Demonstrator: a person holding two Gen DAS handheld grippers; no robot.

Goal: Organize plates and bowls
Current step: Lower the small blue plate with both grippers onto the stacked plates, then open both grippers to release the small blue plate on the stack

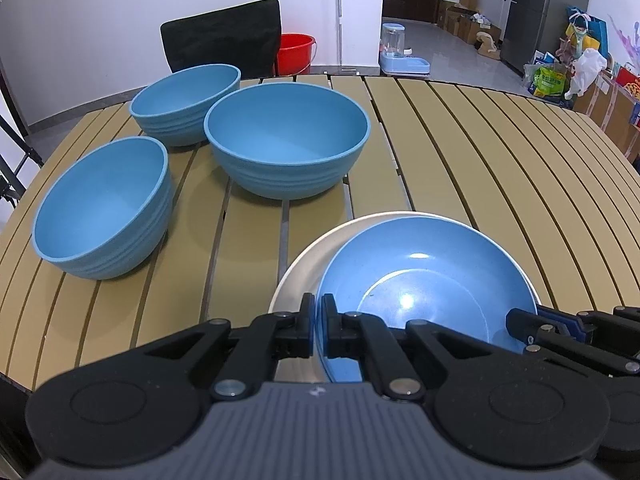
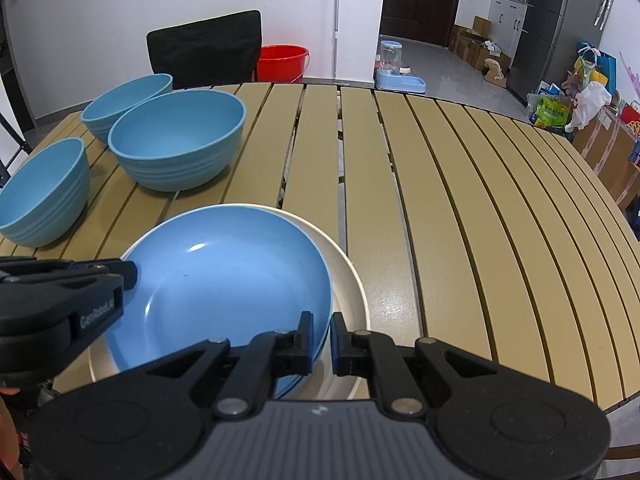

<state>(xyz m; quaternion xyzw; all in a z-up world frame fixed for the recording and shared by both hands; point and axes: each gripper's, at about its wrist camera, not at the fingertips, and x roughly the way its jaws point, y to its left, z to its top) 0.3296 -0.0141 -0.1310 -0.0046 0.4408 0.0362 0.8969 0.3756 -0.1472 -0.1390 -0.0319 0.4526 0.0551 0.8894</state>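
A blue plate (image 1: 428, 276) lies over a white plate (image 1: 304, 264) near the table's front edge. My left gripper (image 1: 318, 328) is shut on the blue plate's left rim. My right gripper (image 2: 322, 342) is shut on the blue plate's (image 2: 224, 276) right rim, with the white plate (image 2: 348, 280) beneath; it also shows in the left wrist view (image 1: 532, 326). Three blue bowls stand upright at the back left: a large one (image 1: 286, 140), one behind it (image 1: 186, 102) and one nearer (image 1: 104, 208).
The slatted tan table (image 1: 480, 160) stretches to the right. A black chair (image 1: 222, 36) and a red bucket (image 1: 296, 52) stand behind the table. Boxes and bags line the right wall.
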